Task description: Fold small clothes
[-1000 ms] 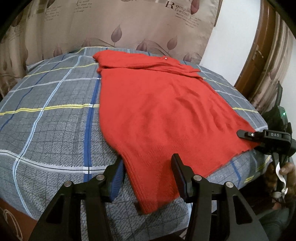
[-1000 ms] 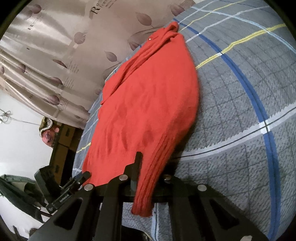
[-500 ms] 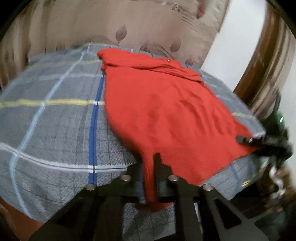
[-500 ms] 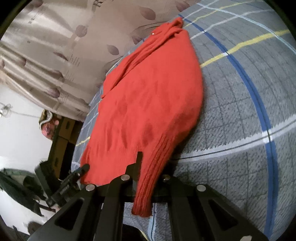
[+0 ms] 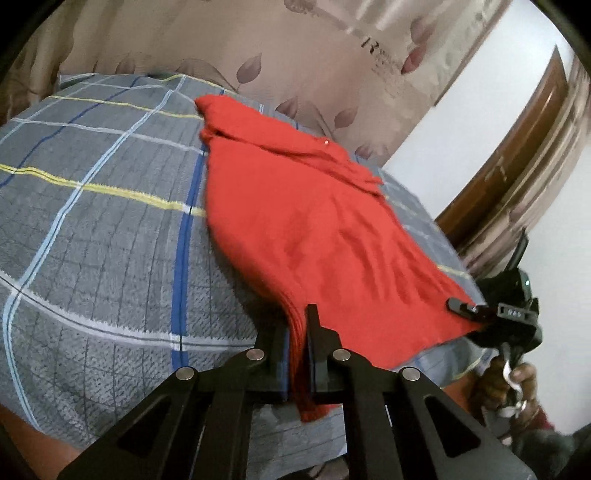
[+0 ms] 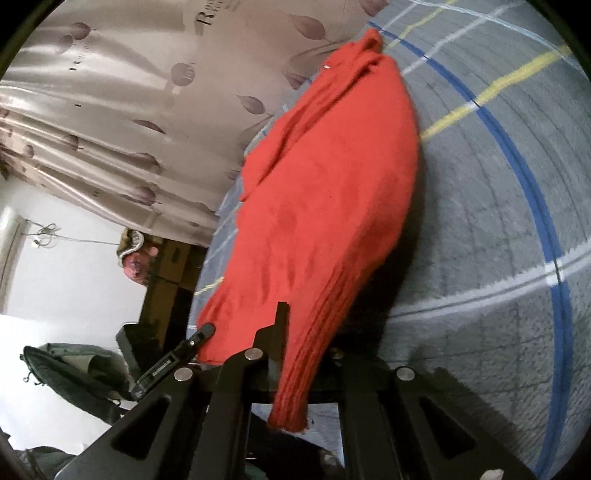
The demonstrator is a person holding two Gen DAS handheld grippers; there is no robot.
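A red knitted sweater (image 5: pixel 314 229) lies spread on the plaid bed cover (image 5: pixel 92 240), collar at the far end. My left gripper (image 5: pixel 299 332) is shut on the near left hem corner, and the ribbed edge hangs down between its fingers. At the right edge of the left wrist view, the right gripper (image 5: pixel 465 308) pinches the other hem corner. In the right wrist view the right gripper (image 6: pixel 295 343) is shut on that ribbed corner of the sweater (image 6: pixel 332 184), whose hem droops over the bed cover (image 6: pixel 498 221). The left gripper (image 6: pixel 203 330) shows at the lower left.
A brown leaf-print curtain (image 5: pixel 221 33) hangs behind the bed. A wooden door frame (image 5: pixel 517 155) stands to the right. A person's hand (image 5: pixel 517 380) holds the right gripper's handle. Cardboard boxes (image 6: pixel 170 273) and a dark bag (image 6: pixel 74 369) sit beyond the bed's edge.
My left gripper went from open around the hem corner to shut on it, then rolled and shifted. The hem now bunches between both grips. The right gripper kept its hold.
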